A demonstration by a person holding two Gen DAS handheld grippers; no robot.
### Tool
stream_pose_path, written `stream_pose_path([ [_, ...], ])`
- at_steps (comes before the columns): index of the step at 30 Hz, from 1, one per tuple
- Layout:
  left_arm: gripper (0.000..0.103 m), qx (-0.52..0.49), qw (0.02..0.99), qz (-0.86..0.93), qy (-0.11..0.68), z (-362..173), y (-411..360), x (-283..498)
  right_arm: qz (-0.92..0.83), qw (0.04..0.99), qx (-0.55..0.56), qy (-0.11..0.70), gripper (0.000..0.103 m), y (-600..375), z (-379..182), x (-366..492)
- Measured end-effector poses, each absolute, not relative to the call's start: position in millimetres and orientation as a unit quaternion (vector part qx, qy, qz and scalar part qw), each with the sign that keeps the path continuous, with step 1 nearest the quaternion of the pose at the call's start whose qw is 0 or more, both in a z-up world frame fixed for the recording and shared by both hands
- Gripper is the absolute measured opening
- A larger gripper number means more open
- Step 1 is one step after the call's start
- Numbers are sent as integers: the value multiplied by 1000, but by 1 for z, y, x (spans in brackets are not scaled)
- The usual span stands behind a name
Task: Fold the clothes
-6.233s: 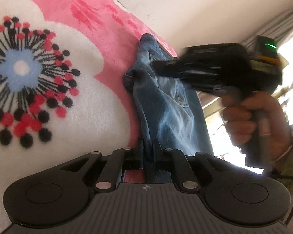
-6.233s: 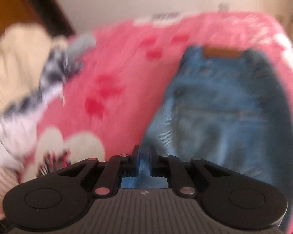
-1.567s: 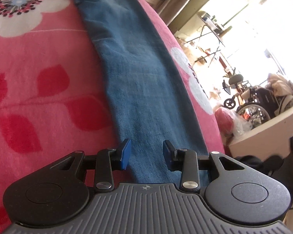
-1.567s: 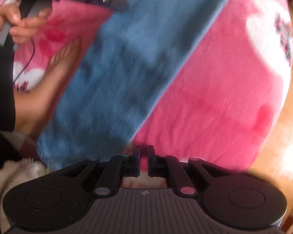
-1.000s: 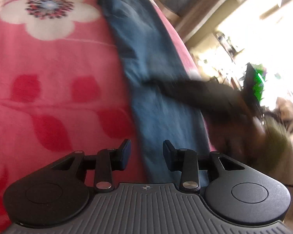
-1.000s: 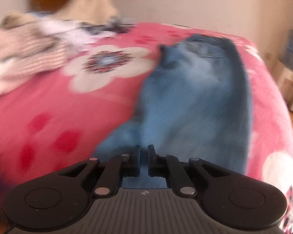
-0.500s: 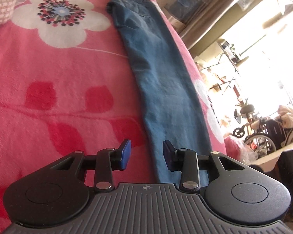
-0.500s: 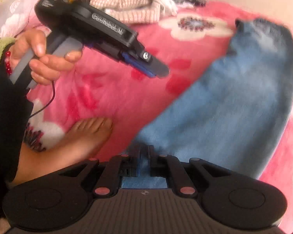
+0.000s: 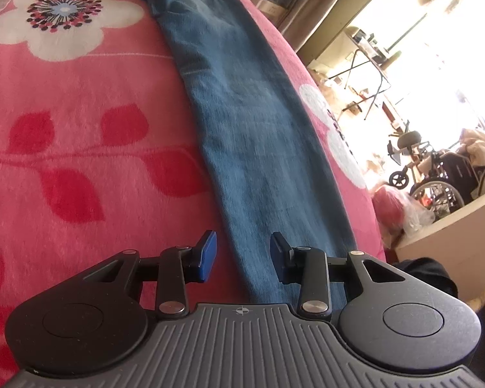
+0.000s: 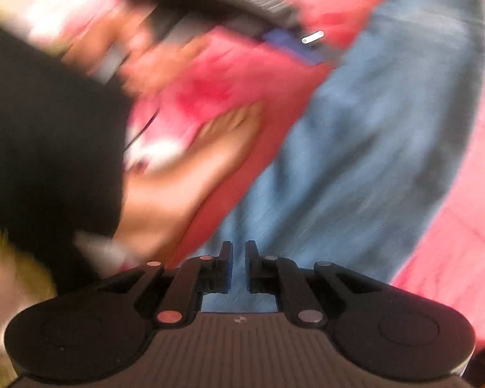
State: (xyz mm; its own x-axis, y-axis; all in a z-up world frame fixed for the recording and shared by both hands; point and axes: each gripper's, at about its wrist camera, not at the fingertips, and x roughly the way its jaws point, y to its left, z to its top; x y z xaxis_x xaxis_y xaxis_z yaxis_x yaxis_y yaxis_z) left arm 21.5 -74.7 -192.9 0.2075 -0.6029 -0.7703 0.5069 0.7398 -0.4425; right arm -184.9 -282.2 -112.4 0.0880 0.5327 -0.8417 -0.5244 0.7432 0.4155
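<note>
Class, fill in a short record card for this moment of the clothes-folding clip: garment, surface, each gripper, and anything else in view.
garment: blue jeans, folded lengthwise into one long strip, lying flat
surface: pink blanket with white flower print
left gripper: open, blue pads apart above the strip's near end, nothing held
right gripper: shut, over the jeans; view too blurred to tell if cloth is pinched
also in view: bare foot on the blanket; wheelchair in the bright room beyond

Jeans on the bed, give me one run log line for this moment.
jeans: flat lengthwise on pink blanket | left gripper: open over near end | right gripper: shut, nothing held, view blurred
</note>
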Motion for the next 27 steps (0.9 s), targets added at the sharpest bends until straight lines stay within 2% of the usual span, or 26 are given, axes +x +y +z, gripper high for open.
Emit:
stream_pose_path([
  [4, 38, 11, 776, -341, 531, -198, -83, 16, 353, 678, 28, 644, 6, -283, -142, -193],
  [8, 42, 45, 775, -338, 532, -197, -92, 13, 346, 627, 62, 695, 6, -288, -140, -199],
  [10, 45, 77, 778, -337, 525, -194, -100, 10, 339, 630, 70, 695, 7, -292, -130, -190],
  [14, 57, 144, 784, -333, 504, -187, -116, -1, 308, 694, 80, 646, 7, -312, -111, -161],
  [16, 59, 161, 781, -331, 504, -187, -121, -5, 288, 693, 69, 657, 6, -319, -123, -157],
  [18, 60, 173, 778, -328, 506, -189, -125, -8, 273, 683, 55, 675, 2, -327, -136, -159],
  [21, 66, 185, 777, -320, 509, -192, -127, -9, 254, 681, 57, 684, 2, -342, -127, -160],
  [27, 71, 201, 776, -303, 515, -195, -134, -12, 241, 771, 12, 590, 5, -337, -95, -135],
])
